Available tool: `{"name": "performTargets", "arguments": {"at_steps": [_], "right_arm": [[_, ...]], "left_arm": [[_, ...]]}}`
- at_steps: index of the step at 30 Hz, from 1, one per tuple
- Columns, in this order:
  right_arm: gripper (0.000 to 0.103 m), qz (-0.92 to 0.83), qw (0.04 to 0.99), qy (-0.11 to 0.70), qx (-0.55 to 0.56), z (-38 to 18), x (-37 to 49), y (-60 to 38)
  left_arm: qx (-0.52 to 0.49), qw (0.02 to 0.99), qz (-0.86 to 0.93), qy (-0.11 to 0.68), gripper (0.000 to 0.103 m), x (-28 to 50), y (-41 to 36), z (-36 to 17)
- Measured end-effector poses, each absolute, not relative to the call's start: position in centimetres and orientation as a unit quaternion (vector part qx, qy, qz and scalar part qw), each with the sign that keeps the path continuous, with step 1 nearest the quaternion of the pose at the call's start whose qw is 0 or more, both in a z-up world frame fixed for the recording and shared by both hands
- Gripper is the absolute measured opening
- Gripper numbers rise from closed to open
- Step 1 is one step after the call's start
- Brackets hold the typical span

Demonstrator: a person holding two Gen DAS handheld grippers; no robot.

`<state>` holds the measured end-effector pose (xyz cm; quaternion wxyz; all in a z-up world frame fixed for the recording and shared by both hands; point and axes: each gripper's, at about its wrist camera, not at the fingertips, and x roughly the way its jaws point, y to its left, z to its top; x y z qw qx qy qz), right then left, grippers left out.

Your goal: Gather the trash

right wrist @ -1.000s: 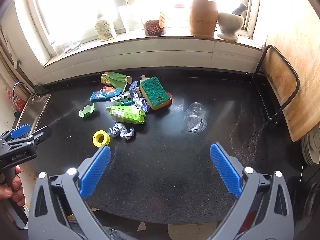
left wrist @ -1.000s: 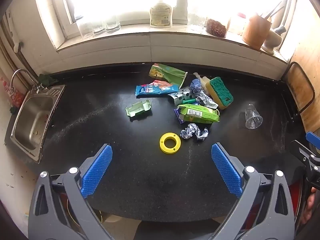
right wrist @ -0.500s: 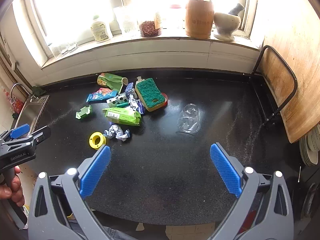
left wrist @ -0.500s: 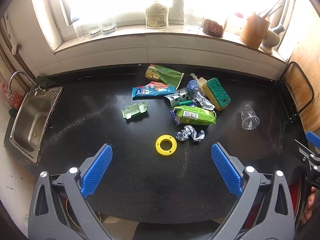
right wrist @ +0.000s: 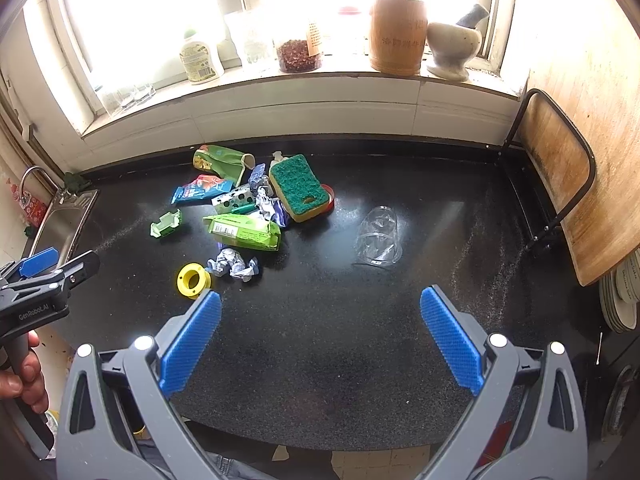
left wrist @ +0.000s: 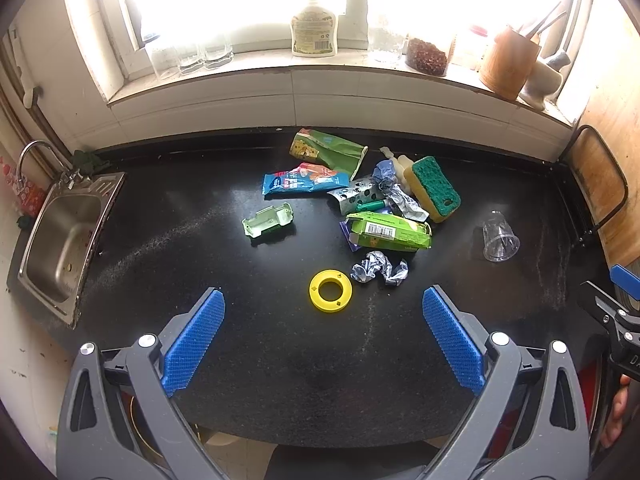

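Observation:
A pile of trash lies mid-counter: a green wipes packet, a blue wrapper, a green pouch, crumpled foil, a yellow tape ring, a pale green plastic piece and a clear plastic cup lying on its side. My left gripper is open and empty, above the counter's near side, short of the yellow ring. My right gripper is open and empty, short of the cup.
A green-and-yellow sponge lies in the pile. A steel sink is at the left end of the black counter. Bottles, jars and a wooden holder stand on the windowsill. A wooden board rack stands at the right.
Both grippers have drifted a little over the counter, so the trash pile sits slightly differently in each view. Both stay open and empty.

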<state>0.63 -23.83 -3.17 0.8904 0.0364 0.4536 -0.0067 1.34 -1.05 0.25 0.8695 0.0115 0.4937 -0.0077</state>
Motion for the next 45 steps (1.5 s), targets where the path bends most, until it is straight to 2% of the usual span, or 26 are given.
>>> {"name": "performTargets", "arguments": {"at_steps": [31, 45], "right_arm": [[0.097, -0.003, 0.889, 0.456, 0.035, -3.1, 1.5, -23.3], [0.097, -0.005, 0.884, 0.465, 0.042, -4.3, 3.5, -24.3]], "left_arm": [[0.013, 0.867, -0.007, 0.499, 0.097, 1.7, -0.7, -0.1], [0.038, 0.864, -0.021, 0.501, 0.097, 4.0, 1.1, -2.2]]}}
